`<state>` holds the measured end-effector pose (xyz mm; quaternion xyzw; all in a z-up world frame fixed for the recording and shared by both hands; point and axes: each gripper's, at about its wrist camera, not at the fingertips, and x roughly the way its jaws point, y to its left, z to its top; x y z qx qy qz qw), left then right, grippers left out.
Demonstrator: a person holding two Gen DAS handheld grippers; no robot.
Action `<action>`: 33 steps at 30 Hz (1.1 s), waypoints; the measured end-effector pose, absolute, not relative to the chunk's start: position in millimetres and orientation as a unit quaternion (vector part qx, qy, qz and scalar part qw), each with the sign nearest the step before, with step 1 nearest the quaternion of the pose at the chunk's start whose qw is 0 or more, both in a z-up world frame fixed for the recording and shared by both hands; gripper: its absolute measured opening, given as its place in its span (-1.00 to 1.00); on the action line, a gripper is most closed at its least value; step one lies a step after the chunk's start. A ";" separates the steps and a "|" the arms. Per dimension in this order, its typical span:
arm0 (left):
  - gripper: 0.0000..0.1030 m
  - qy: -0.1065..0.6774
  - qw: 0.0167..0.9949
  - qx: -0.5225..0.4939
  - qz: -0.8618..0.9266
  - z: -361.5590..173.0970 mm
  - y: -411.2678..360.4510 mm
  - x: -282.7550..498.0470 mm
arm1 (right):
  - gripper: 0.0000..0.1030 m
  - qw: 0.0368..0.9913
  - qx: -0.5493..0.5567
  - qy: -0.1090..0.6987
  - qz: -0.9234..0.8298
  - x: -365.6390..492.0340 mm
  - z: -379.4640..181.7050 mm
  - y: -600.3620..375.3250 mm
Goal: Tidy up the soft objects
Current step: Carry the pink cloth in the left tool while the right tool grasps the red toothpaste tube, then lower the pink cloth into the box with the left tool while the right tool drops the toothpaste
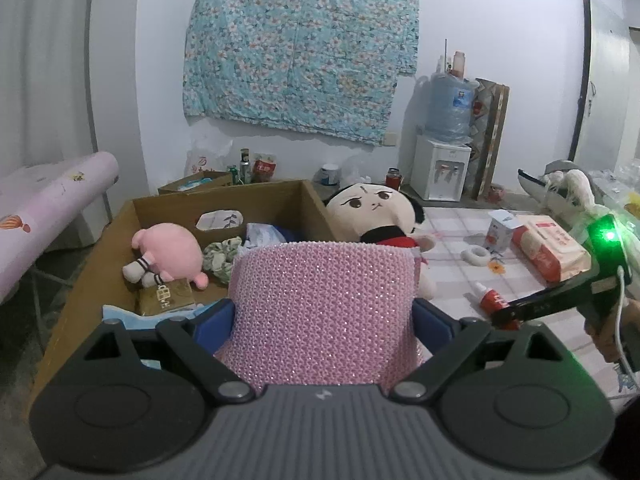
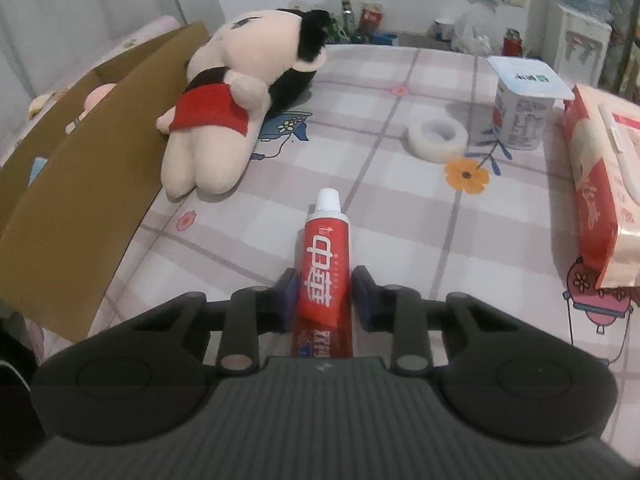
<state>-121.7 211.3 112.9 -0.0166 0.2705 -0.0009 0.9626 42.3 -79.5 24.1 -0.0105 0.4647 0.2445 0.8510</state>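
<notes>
My left gripper (image 1: 324,316) is shut on a pink glittery sponge cloth (image 1: 324,312) and holds it up near the cardboard box (image 1: 224,200). The box holds a pink plush (image 1: 170,250), a green scrunchie (image 1: 218,258) and other soft items. A big-headed doll in red (image 1: 378,210) lies on the table beside the box; it also shows in the right wrist view (image 2: 228,108). My right gripper (image 2: 324,296) has its jaws around a red toothpaste tube (image 2: 326,256) lying on the table; a small gap shows on each side.
A tape roll (image 2: 438,136), a yogurt cup (image 2: 524,108) and a red wet-wipes pack (image 2: 600,192) lie on the checked tablecloth (image 2: 400,240) at the right. The box wall (image 2: 92,176) borders the table's left. A water dispenser (image 1: 440,168) stands by the far wall.
</notes>
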 end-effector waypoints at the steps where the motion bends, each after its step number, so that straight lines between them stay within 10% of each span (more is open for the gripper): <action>1: 0.83 0.272 0.962 -0.020 -0.001 111.2 215.5 -120.6 | -0.48 0.851 -0.015 0.465 0.243 41.4 24.2 -78.0; 15: 0.82 0.333 0.940 0.027 0.069 118.2 277.9 -74.0 | -0.50 0.832 0.158 0.428 0.316 11.4 72.6 -97.6; 33: 0.92 0.623 0.782 -0.002 0.015 29.3 302.7 -22.5 | -0.49 0.775 0.145 0.412 0.458 30.2 143.2 78.3</action>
